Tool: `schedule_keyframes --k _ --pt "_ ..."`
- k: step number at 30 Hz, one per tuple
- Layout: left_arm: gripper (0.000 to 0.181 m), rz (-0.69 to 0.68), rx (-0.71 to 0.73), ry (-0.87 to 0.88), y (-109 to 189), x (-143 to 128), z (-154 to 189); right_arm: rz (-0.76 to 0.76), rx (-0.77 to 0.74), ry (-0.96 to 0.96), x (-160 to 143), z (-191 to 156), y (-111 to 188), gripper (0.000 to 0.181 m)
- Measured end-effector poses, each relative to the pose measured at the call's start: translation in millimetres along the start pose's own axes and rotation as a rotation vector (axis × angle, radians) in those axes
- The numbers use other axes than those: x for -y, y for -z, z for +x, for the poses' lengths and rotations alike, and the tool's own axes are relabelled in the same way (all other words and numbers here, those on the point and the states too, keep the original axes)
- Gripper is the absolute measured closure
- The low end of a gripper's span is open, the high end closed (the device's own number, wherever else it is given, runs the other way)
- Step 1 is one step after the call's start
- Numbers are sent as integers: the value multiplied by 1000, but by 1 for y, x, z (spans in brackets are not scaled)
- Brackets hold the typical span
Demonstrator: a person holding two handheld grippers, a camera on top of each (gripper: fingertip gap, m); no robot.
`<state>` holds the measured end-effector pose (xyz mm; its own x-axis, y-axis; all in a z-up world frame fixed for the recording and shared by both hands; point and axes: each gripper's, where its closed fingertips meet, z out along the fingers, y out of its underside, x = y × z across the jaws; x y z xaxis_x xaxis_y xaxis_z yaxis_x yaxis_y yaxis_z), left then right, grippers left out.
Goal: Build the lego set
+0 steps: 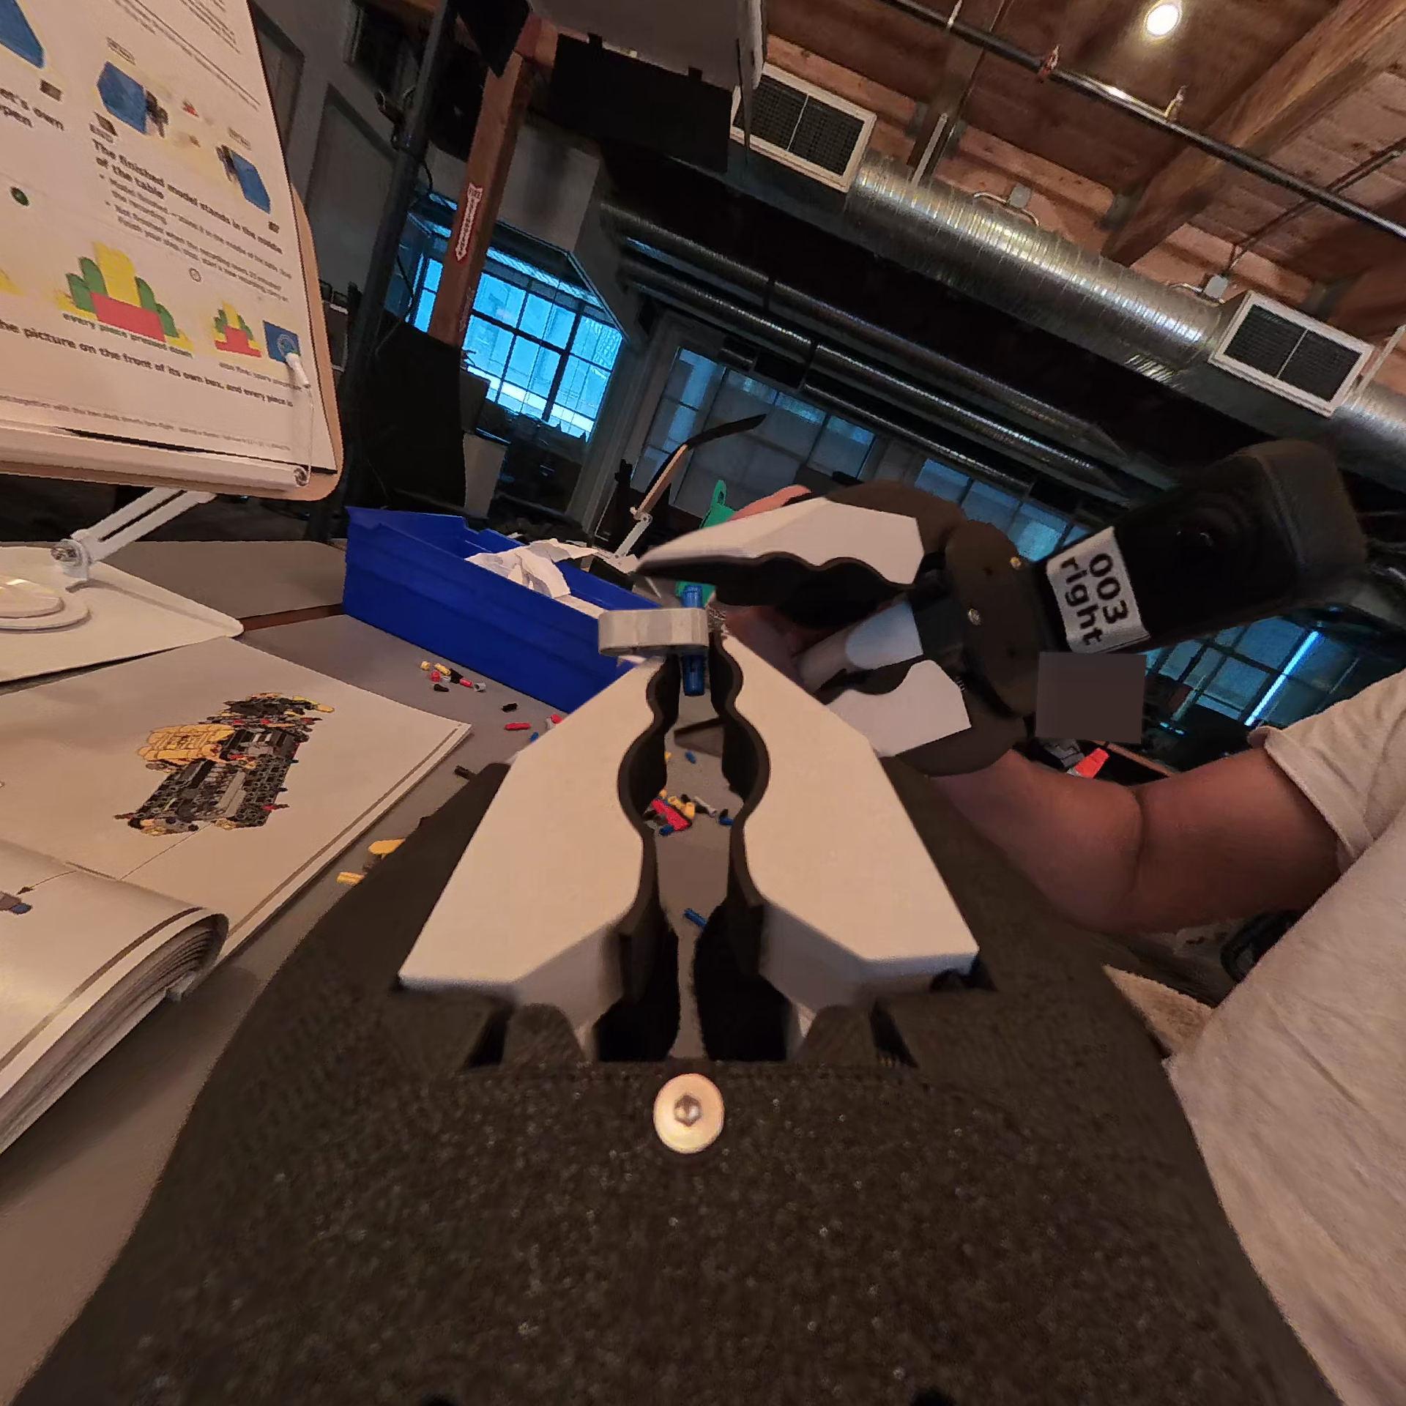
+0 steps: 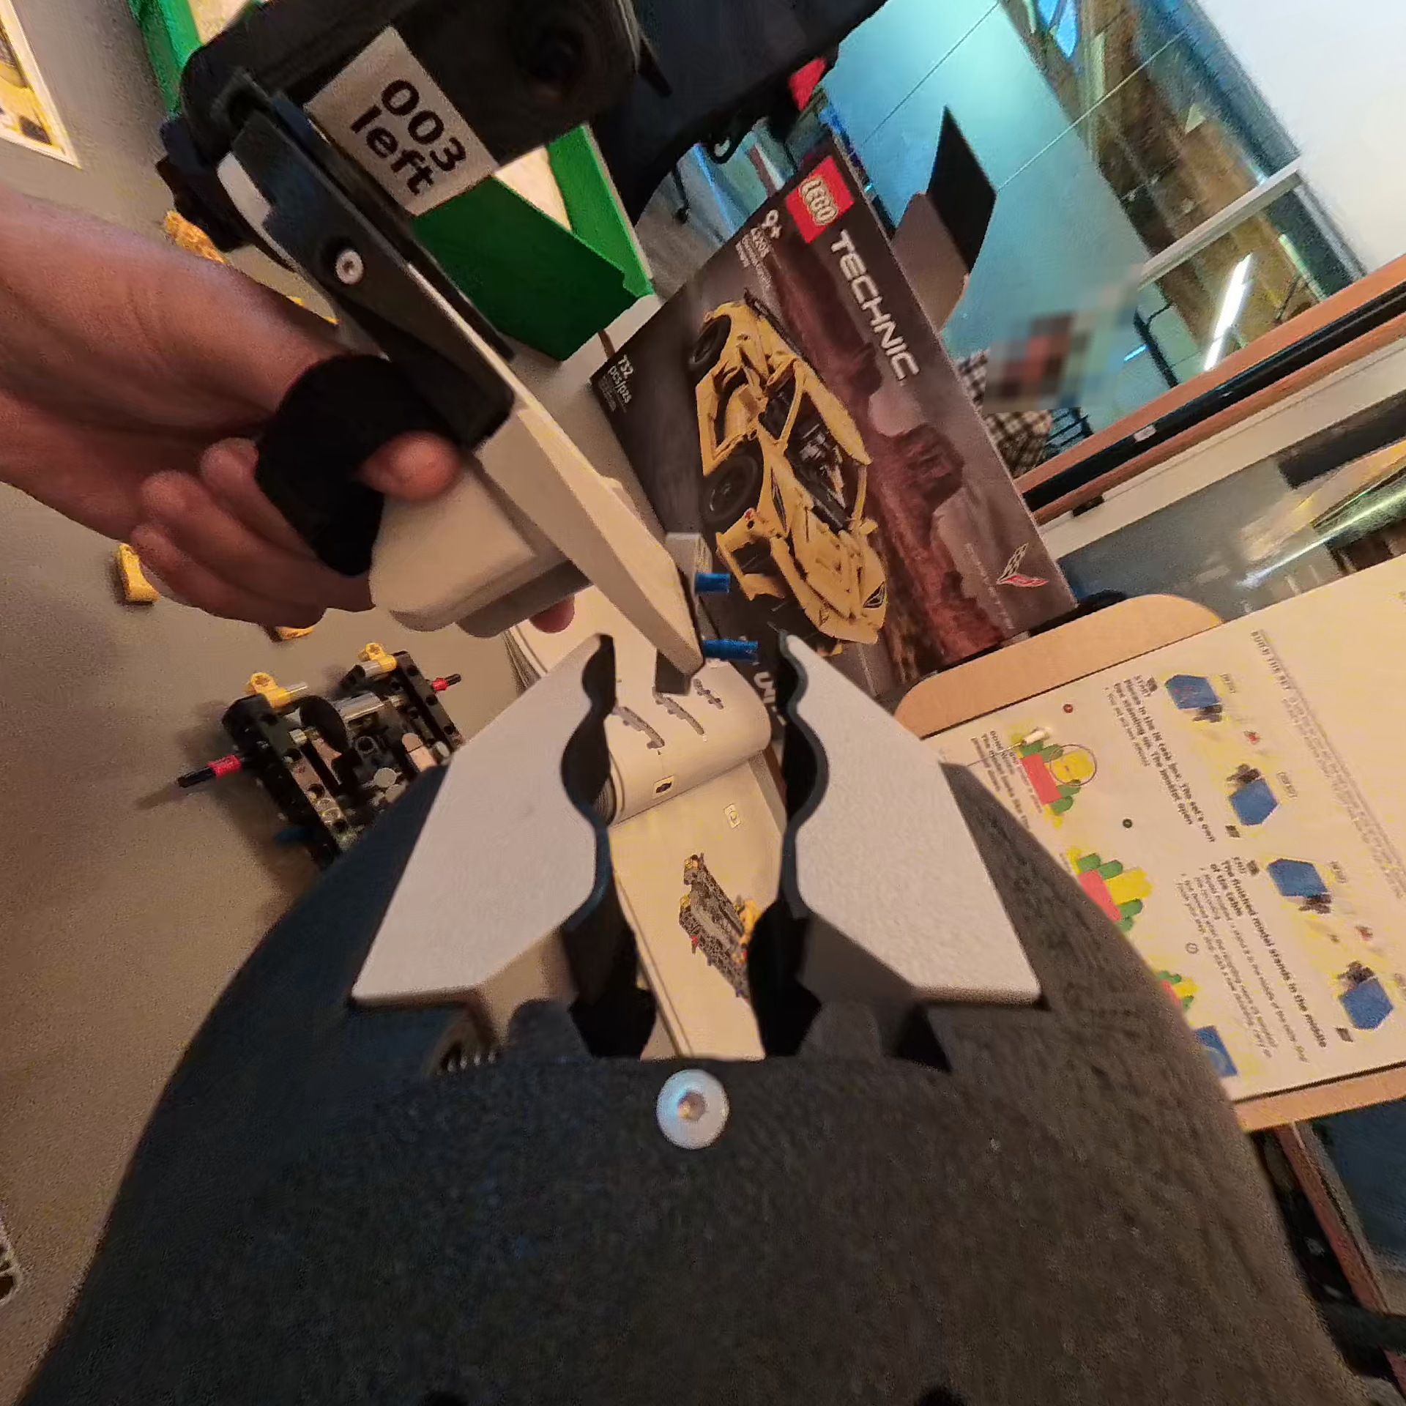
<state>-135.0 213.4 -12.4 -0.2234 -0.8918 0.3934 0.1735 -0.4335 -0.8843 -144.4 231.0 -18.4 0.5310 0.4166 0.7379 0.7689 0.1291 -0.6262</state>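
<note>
Grey and short, a Technic beam (image 1: pixel 653 630) with two blue pins (image 1: pixel 692 669) sits clamped at the left gripper (image 1: pixel 691 656) tips, held up at twelve o'clock. The right gripper (image 2: pixel 696 654) has its fingers spread, gripping nothing, tips around the lower pin. The black chassis assembly (image 2: pixel 342 749) rests on the table at nine o'clock.

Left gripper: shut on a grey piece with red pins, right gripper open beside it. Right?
No. The pins are blue, not red, as the right wrist view shows. The left gripper is shut on the grey piece, right gripper open beside it.
</note>
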Motion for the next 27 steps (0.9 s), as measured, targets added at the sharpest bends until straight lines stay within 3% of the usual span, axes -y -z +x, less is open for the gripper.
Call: schedule_keyframes --k 1,7,16,22,27 --pt "175 -4 5 -5 0 -1 0 -7 19 5 -1 -3 0 144" --pt "175 27 18 28 1 -1 -5 -36 77 -62 -2 -17 -5 122" --pt "175 31 -1 1 1 -2 -2 -44 85 -39 -2 -18 -2 137" --pt "174 46 -20 -41 2 4 5 10 122 -126 8 -12 2 142" --pt "175 8 52 -237 3 2 5 38 156 -291 -1 -5 15 130"
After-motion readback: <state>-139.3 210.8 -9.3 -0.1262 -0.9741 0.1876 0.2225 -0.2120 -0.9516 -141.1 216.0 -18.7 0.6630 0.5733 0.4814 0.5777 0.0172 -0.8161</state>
